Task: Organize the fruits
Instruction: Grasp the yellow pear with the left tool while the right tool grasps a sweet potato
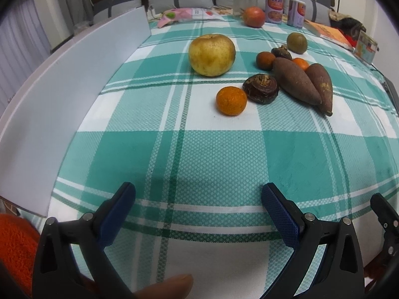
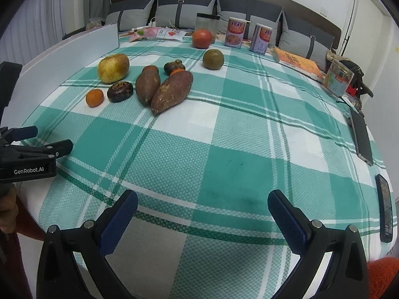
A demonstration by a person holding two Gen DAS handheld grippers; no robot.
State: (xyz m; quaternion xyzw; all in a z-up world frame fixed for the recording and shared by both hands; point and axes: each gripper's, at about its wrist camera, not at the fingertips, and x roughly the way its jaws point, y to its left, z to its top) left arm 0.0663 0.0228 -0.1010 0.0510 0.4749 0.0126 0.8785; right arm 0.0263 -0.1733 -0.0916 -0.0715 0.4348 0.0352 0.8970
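On the green checked tablecloth (image 1: 199,154) lie a yellow pear (image 1: 211,54) (image 2: 113,68), a small orange (image 1: 231,100) (image 2: 94,97), a dark water chestnut (image 1: 260,88) (image 2: 120,91), two sweet potatoes (image 1: 295,81) (image 2: 172,91), a second dark chestnut (image 1: 281,51), a brown round fruit (image 1: 264,60), another orange (image 1: 300,63), a green-brown fruit (image 1: 296,42) (image 2: 213,59) and a red fruit (image 1: 253,16) (image 2: 202,38). My left gripper (image 1: 198,196) is open and empty, well short of the fruit. My right gripper (image 2: 202,204) is open and empty near the table's front edge.
A white board (image 1: 74,79) stands along the left edge. At the back are two cartons (image 2: 234,33), a clear container (image 2: 207,25), a book (image 2: 296,64) and a packet (image 2: 159,33). Two phones (image 2: 361,137) lie at the right edge. The left gripper's side shows in the right wrist view (image 2: 32,154).
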